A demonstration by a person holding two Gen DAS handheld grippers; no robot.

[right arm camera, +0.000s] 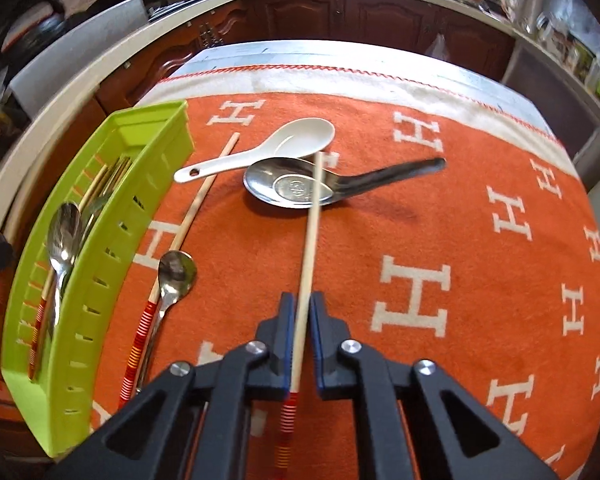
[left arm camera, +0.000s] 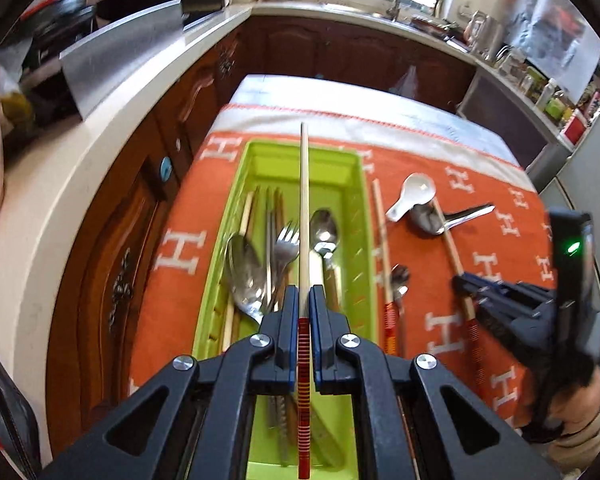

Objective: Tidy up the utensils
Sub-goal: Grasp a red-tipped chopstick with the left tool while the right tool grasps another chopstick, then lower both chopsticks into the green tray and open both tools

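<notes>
The left gripper [left arm camera: 300, 300] clamps a chopstick [left arm camera: 304, 208] above the green tray [left arm camera: 360, 216] of spoons and forks. The right gripper [right arm camera: 300, 308] has nipped tight onto another chopstick [right arm camera: 311, 236], its tip lying across a metal spoon [right arm camera: 288, 184] beside a white spoon [right arm camera: 260, 148]. White "H" letters [right arm camera: 414, 300] pattern the orange cloth [right arm camera: 480, 168].
</notes>
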